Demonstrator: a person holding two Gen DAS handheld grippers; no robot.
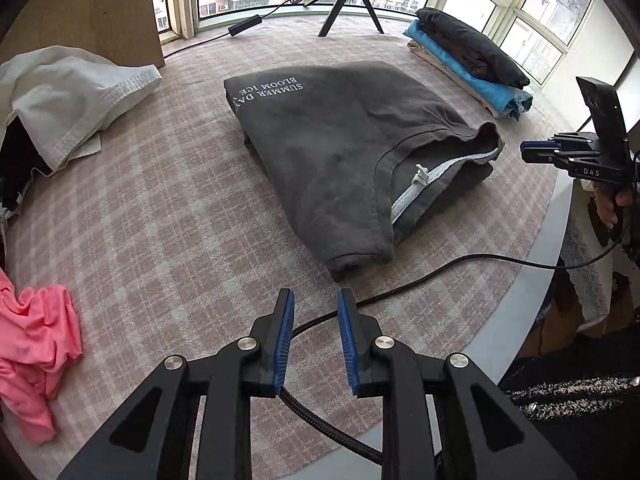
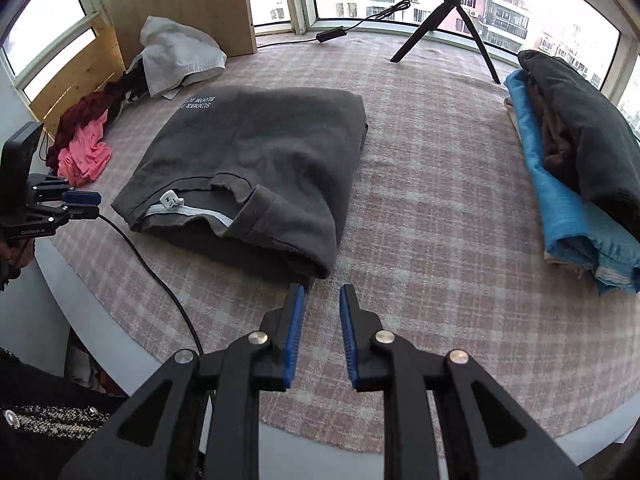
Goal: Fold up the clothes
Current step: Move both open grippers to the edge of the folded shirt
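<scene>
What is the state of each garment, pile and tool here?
Grey top: folded, lying flat on the plaid cloth, held by neither tool.
Right pile: folded clothes, stacked.
White garment: unfolded, crumpled.
Pink garment: unfolded, crumpled.
Left tool: open, empty.
Right tool: open, empty.
</scene>
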